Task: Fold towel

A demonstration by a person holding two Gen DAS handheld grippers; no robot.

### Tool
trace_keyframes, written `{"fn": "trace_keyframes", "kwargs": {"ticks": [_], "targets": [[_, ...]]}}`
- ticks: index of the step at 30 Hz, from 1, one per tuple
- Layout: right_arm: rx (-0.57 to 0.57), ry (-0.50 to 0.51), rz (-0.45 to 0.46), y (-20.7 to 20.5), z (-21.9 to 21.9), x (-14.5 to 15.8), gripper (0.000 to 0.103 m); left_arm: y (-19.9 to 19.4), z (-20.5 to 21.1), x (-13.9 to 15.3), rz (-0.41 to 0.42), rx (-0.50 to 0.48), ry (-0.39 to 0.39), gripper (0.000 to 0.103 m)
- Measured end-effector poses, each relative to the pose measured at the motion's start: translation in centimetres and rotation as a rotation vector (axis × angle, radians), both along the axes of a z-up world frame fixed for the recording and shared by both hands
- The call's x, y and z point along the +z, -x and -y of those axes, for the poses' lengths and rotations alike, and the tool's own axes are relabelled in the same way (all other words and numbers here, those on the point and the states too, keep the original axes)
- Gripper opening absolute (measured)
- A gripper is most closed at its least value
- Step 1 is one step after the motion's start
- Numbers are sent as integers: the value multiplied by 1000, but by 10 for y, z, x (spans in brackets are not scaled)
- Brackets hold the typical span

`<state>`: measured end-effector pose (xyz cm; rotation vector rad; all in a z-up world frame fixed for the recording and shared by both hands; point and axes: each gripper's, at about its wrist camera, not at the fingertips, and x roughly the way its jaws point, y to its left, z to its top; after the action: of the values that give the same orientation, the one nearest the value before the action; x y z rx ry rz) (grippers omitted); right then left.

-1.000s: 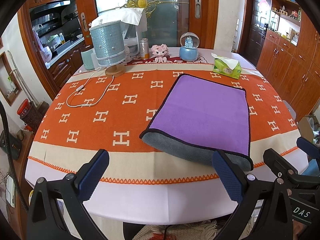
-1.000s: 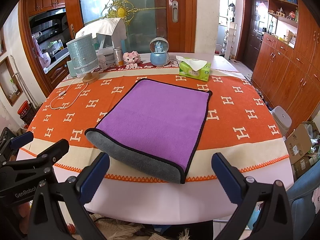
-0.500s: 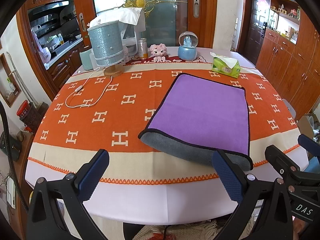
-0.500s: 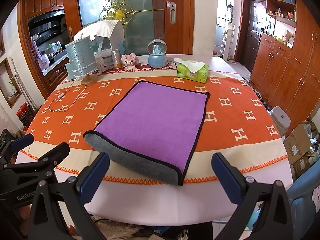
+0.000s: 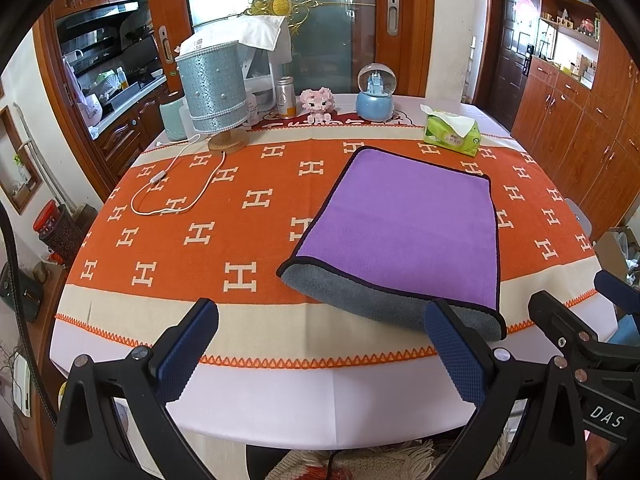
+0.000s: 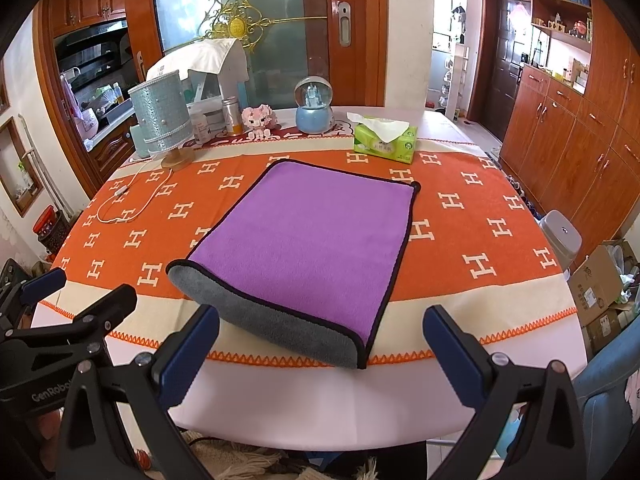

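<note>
Purple towel (image 6: 308, 236), black-edged, lies folded flat, its grey underside showing along the near fold.

One towel (image 6: 308, 236), purple with a grey underside, at frame centre. Two grippers: the left gripper (image 5: 320, 350) and the right gripper (image 6: 320, 354), each at its view's lower edge, each with two blue-padded fingers (image 5: 186, 350). One table lamp (image 6: 162, 120), upper left. One white cord (image 5: 176, 188), left of centre. One snow globe (image 6: 314, 106), one pink toy figure (image 6: 258, 118) and one green tissue pack (image 6: 384, 142) along the far table edge. One orange tablecloth (image 6: 480, 216).
</note>
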<state>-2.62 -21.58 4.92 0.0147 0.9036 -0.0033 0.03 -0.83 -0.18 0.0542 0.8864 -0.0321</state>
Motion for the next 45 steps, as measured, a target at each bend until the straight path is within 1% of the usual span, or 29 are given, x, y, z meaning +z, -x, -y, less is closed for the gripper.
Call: {"fn": "trace_keyframes", "kwargs": {"ticks": [4, 10, 26, 33, 38, 42, 45], "targets": [[-2, -2, 0, 1, -1, 1, 102, 0, 1, 0, 1, -2, 0, 102], [-15, -9, -3, 3, 6, -6, 102, 0, -2, 4, -1, -4, 6, 102], [-23, -10, -2, 3, 7, -3, 102, -3, -6, 5, 3, 1, 17, 102], [-36, -25, 1, -1, 11, -3, 102, -19, -7, 5, 11, -20, 11, 102], [-48, -34, 10, -6, 17, -2, 102, -37, -5, 0, 8, -70, -14, 102], [-72, -52, -4, -16, 31, -8, 102, -56, -14, -6, -3, -104, 4, 102], [-109, -34, -7, -20, 44, -15, 102, -68, -26, -11, 11, -91, -20, 102]]}}
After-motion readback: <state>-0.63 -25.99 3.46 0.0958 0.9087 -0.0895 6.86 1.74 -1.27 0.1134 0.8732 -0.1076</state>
